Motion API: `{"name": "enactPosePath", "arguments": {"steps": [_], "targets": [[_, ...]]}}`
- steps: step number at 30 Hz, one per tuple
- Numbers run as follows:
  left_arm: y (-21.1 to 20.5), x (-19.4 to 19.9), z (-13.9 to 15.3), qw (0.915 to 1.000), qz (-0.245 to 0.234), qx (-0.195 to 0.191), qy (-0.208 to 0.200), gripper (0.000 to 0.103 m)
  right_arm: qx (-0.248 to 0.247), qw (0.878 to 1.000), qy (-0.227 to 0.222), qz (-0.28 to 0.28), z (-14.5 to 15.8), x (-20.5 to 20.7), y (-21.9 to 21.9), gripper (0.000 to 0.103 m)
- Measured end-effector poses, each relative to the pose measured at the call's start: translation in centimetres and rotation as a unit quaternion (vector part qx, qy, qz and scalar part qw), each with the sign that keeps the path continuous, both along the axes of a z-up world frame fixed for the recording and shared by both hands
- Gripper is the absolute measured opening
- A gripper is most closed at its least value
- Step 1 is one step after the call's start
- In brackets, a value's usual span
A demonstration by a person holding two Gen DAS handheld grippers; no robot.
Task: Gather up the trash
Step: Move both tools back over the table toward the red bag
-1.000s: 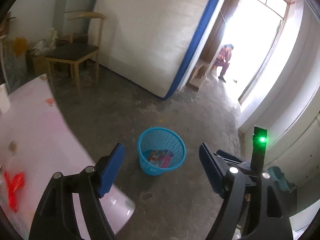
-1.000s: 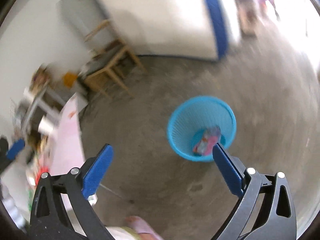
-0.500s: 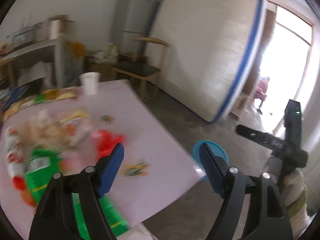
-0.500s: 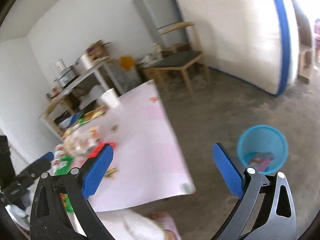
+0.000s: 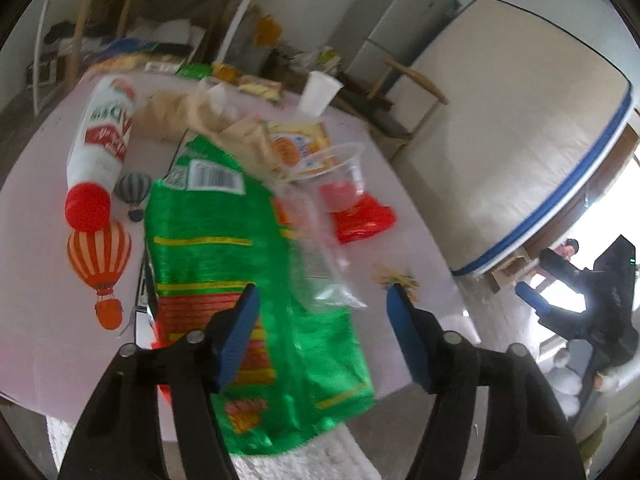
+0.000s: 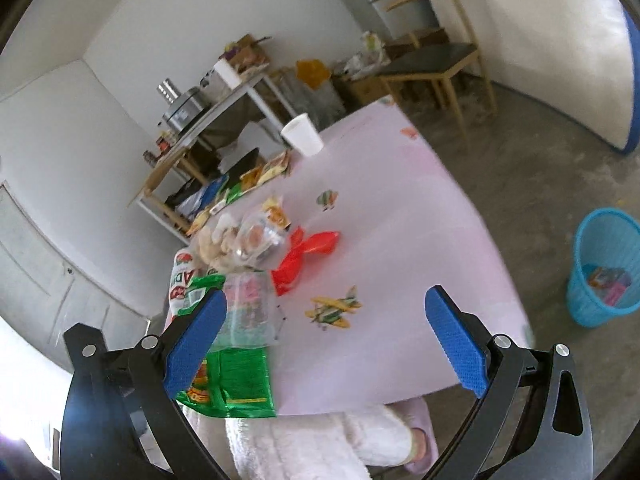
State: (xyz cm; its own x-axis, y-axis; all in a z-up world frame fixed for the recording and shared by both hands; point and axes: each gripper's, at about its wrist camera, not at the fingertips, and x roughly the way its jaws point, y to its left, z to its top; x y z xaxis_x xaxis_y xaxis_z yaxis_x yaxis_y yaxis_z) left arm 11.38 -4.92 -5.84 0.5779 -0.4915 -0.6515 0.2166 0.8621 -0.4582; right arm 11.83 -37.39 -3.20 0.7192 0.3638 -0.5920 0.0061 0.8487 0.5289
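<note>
Here the pink tabletop (image 6: 400, 240) carries the trash, and most of it lies along the left edge in the right wrist view. The blue basket (image 6: 604, 268) stands on the floor, well apart from the table's right edge, with some wrappers already inside. The big green bag (image 5: 224, 248) lies at the near edge and hangs a little over it. A white bottle with a red cap (image 5: 100, 144) lies beside the bag, nearer the far-left corner. A clear plastic bag (image 5: 316, 256) lies partly on top of the green bag. A red wrapper (image 5: 360, 220) lies near the middle of the tabletop, and a clear cup (image 5: 340, 172) is tipped over just beside it. The left gripper (image 5: 320, 316) is above the green bag, its jaws closing with nothing pressed between them. The right gripper (image 6: 326, 340) is spread wide above the near edge and holds nothing.
</note>
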Motion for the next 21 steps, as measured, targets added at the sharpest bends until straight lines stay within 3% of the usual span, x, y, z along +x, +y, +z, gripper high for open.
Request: {"name": "enactPosePath", "arguments": {"steps": [2, 11, 13, 16, 21], "targets": [[0.0, 1.0, -0.6, 0.9999, -0.002, 0.007, 0.007, 0.053, 0.001, 1.0, 0.007, 0.006, -0.1, 0.6, 0.5, 0.096], [-2.6, 1.7, -1.5, 0.9914, -0.029, 0.118, -0.048, 0.037, 0.006, 0.999, 0.032, 0.015, -1.4, 2.7, 2.1, 0.096], [-3.0, 1.7, -1.8, 0.9884, -0.03, 0.14, -0.052, 0.026, 0.007, 0.999, 0.038, 0.018, -1.7, 3.1, 2.4, 0.096], [-2.8, 2.0, -1.9, 0.9868, -0.026, 0.149, -0.058, 0.007, 0.012, 0.999, 0.044, 0.023, -2.1, 3.7, 3.1, 0.096], [-2.3, 2.2, -2.0, 0.9879, -0.03, 0.138, -0.063, 0.0, 0.027, 0.998, 0.048, 0.037, -2.1, 4.9, 4.2, 0.095]]}}
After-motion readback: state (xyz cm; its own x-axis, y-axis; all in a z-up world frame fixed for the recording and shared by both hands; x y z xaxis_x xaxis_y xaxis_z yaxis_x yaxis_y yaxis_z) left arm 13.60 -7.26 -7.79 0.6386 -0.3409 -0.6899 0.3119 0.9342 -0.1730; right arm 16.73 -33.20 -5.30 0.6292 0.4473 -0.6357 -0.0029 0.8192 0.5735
